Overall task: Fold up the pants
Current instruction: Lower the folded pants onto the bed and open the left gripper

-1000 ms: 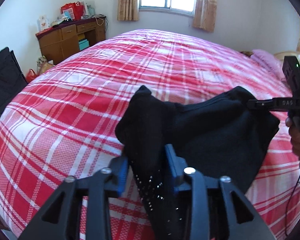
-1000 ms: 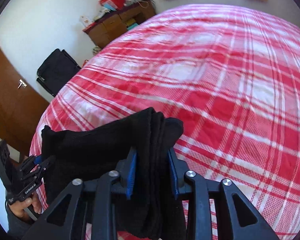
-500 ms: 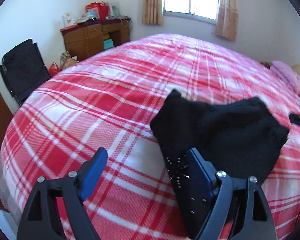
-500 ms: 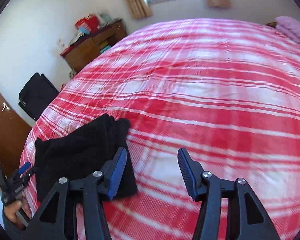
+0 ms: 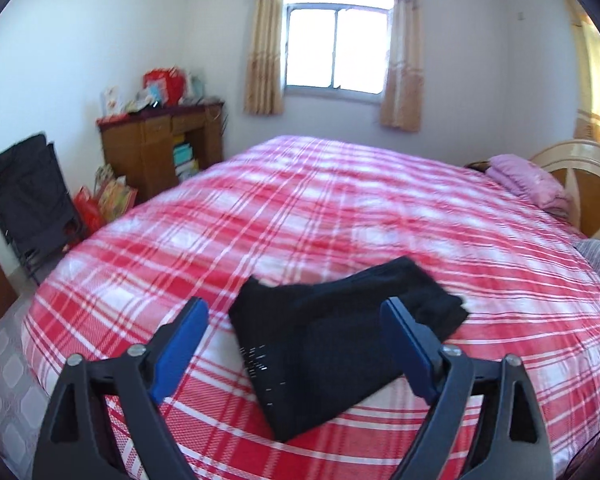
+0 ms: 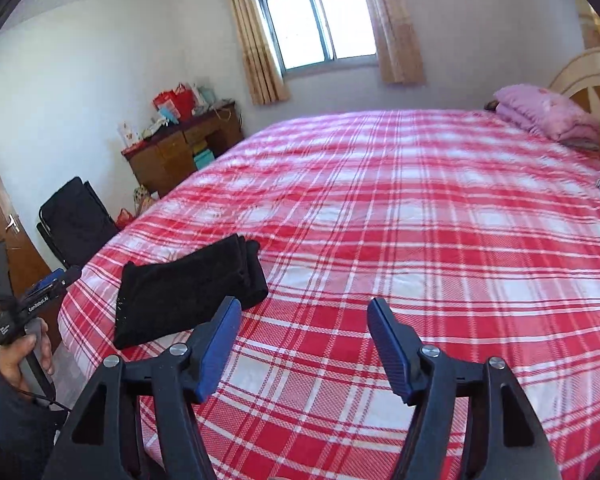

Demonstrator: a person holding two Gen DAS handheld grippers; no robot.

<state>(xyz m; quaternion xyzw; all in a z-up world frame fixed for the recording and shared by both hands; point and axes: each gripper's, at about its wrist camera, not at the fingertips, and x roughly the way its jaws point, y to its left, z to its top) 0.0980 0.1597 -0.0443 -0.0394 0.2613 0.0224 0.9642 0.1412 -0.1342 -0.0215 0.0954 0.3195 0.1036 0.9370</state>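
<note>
Both the left tool (image 5: 294, 334) and right tool (image 6: 304, 330) now gape released, pulled back from the folded black pants (image 6: 188, 286), which lie at ten o'clock on the plaid bed (image 6: 420, 220).

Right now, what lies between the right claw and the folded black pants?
Only bare red plaid bedspread; the right wrist view shows the open right claw apart from the folded black pants.

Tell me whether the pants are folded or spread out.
Folded. The pants lie as a compact black bundle on the bed, stacked layer edges showing at one end; neither gripper touches them.
</note>
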